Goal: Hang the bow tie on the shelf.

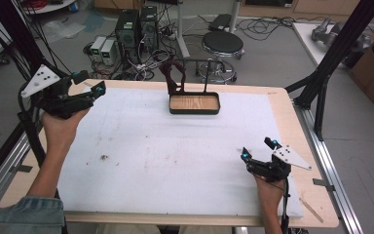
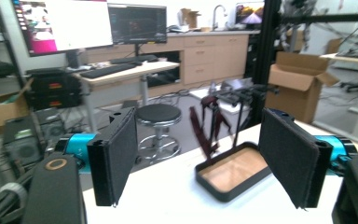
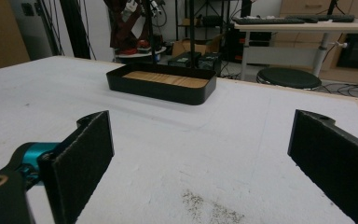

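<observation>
While both hands sit at opposite corners of the table (image 1: 277, 105), nothing is held in either tool. Left gripper (image 1: 88, 83): raised over the far-left corner, held in the person's left hand (image 1: 61, 124), jaws spread wide apart with empty space between; in the left gripper view (image 2: 205, 158) its two black padded jaws frame the tray from a distance. Right gripper (image 1: 258, 148): low over the near-right part of the white mat (image 1: 175, 146), gripped by the right hand (image 1: 269, 187), jaws likewise wide apart and empty; in the right gripper view (image 3: 200, 163) bare mat lies between the pads. Black tray (image 1: 195, 104) with a wooden floor stands at the far middle of the mat, well apart from both grippers; same tray in the left gripper view (image 2: 233, 172) and the right gripper view (image 3: 161, 84). A thin black stand (image 1: 205, 73) rises at the tray's back edge, and a dark reddish-brown hanging item (image 1: 174, 75) is at its left; what that item is cannot be told. Mat shows scattered dark specks (image 1: 104, 157) toward the near side. Beyond the table: a round black stool (image 1: 222, 44) and computer towers (image 1: 136, 27) on the floor.
</observation>
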